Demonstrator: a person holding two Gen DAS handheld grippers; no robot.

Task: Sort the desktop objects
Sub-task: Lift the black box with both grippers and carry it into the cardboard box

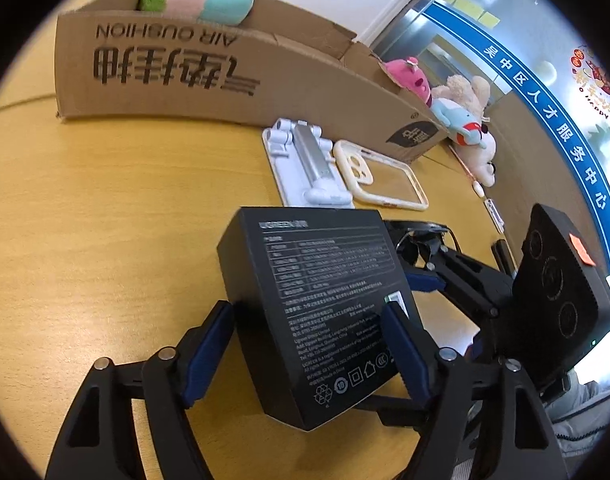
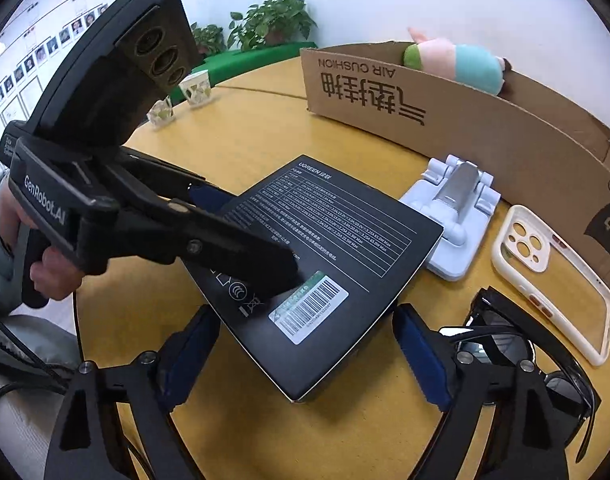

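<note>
One black UGREEN box, AIR CUSHION carton

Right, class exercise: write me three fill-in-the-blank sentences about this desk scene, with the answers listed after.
1. The left gripper is closed on the ____ UGREEN box.
2. The phone case lies flat between the white phone stand and the ____ box.
3. The sunglasses lie beside the right gripper, whose fingers are ____.

Answers: black; cardboard; open

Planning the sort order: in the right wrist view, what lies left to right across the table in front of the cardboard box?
Black box → white phone stand → phone case.
</note>
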